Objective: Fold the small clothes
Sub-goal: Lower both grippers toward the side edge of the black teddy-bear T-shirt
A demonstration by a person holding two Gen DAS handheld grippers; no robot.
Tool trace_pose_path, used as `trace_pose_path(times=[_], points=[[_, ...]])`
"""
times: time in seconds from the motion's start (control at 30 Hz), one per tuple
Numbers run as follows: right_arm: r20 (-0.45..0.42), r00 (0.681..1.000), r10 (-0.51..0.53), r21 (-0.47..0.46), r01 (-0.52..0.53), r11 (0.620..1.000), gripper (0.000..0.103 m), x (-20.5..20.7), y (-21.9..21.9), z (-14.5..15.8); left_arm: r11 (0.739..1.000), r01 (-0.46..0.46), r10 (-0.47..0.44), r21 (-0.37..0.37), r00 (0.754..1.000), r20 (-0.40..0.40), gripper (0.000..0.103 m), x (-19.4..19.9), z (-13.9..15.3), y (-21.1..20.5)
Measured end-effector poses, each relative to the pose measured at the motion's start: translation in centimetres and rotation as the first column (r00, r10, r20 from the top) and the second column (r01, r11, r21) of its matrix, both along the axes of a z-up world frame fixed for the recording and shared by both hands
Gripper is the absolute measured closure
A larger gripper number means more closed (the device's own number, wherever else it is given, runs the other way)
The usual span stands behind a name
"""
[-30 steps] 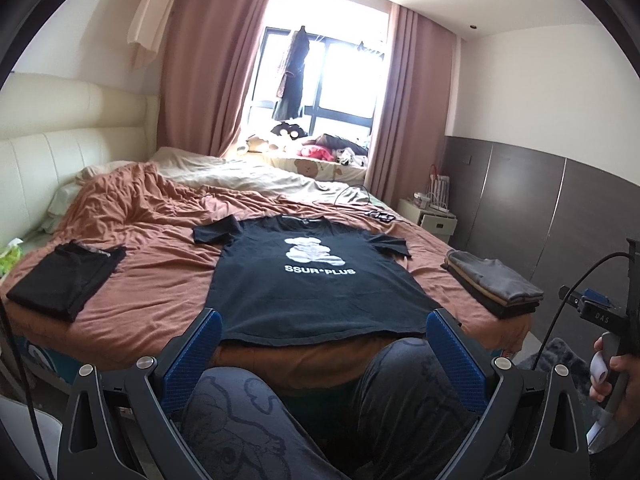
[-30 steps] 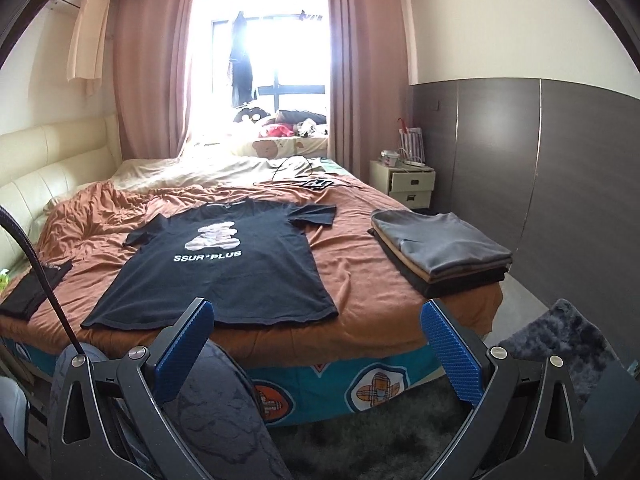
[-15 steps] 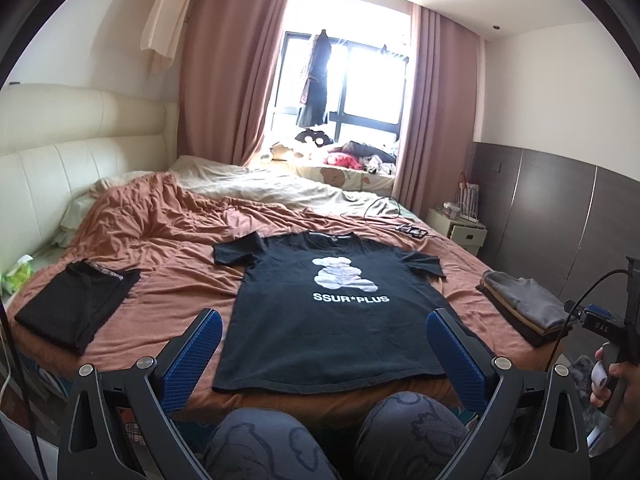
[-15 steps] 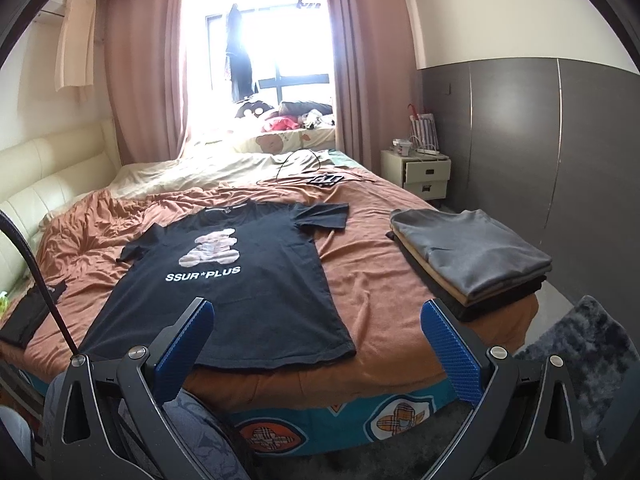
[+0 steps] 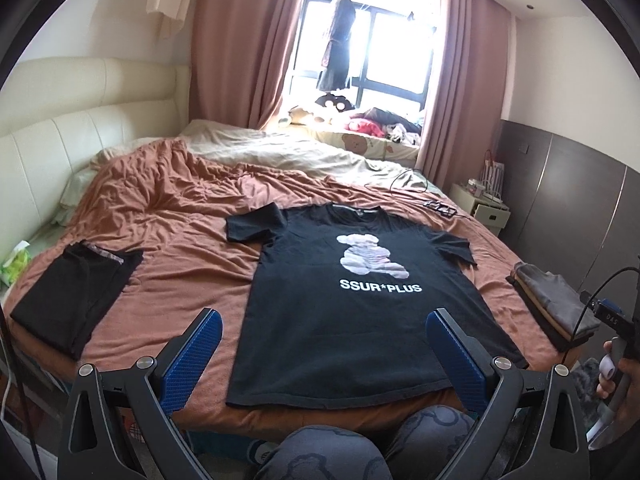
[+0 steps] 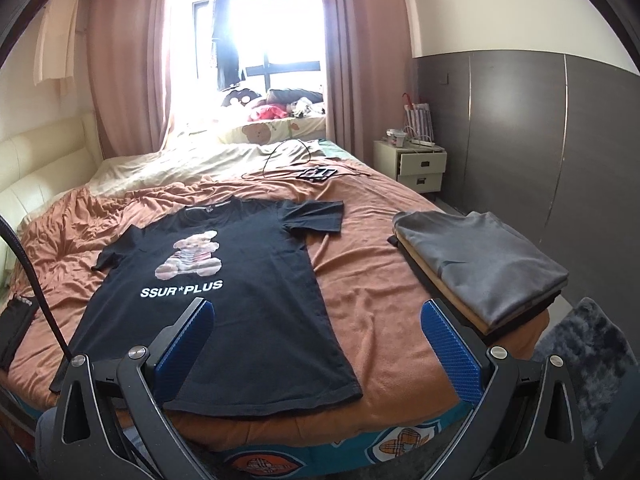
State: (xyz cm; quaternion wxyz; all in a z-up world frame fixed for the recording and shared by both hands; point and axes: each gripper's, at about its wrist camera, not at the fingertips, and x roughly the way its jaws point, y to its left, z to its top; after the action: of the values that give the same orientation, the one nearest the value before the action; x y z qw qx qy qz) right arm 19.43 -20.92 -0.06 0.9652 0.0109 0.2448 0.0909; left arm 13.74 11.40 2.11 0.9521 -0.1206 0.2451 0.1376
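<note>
A black T-shirt (image 5: pixel 352 312) (image 6: pixel 240 300) with a bear print and "SSUR*PLUS" lies flat, face up, on the rust-coloured bedspread (image 5: pixel 180 240), hem toward me. My left gripper (image 5: pixel 324 336) hangs open above the hem, its blue pads wide apart with nothing between them. Over the shirt's right hem corner and the bare spread beside it, my right gripper (image 6: pixel 316 332) is likewise open and empty. Neither touches the cloth. The right gripper's handle and the hand holding it (image 5: pixel 616 364) show at the left view's right edge.
A folded black garment (image 5: pixel 76 292) lies at the bed's left. A stack of folded clothes (image 6: pixel 480 268), grey on top, sits at the right corner. Cables and a phone (image 6: pixel 316 172) lie farther back. A person's knees (image 5: pixel 360 448) are below; a nightstand (image 6: pixel 420 164) stands right.
Both grippers have risen and moved forward over the bed edge; the shirt now fills more of each view and the knees have dropped low. Both stay open.
</note>
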Motion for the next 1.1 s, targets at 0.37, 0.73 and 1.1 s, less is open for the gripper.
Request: trace_pose_path(times=[0.37,0.73,1.1], points=[[-0.030,0.998,0.050,-0.015,-0.051,0.999,0.000,4.7,3.2,-1.3,0.986,-0.132,0.123,-0.100,0.988,-0.094,0.000,5.2,-1.6,5.4],[-0.061,0.988,0.141,-0.048,-0.144,0.988,0.000,10.3,6.8,-1.8,0.952,-0.242,0.219,-0.189,0.966,-0.135,0.000,9.9,-2.6,10.5],[-0.086,0.973,0.212,-0.044,-0.217,0.975,0.000,15.9,10.8,-2.0,0.946,-0.293,0.271,-0.135,0.949,-0.163,0.000,15.2,-2.3,14.1]])
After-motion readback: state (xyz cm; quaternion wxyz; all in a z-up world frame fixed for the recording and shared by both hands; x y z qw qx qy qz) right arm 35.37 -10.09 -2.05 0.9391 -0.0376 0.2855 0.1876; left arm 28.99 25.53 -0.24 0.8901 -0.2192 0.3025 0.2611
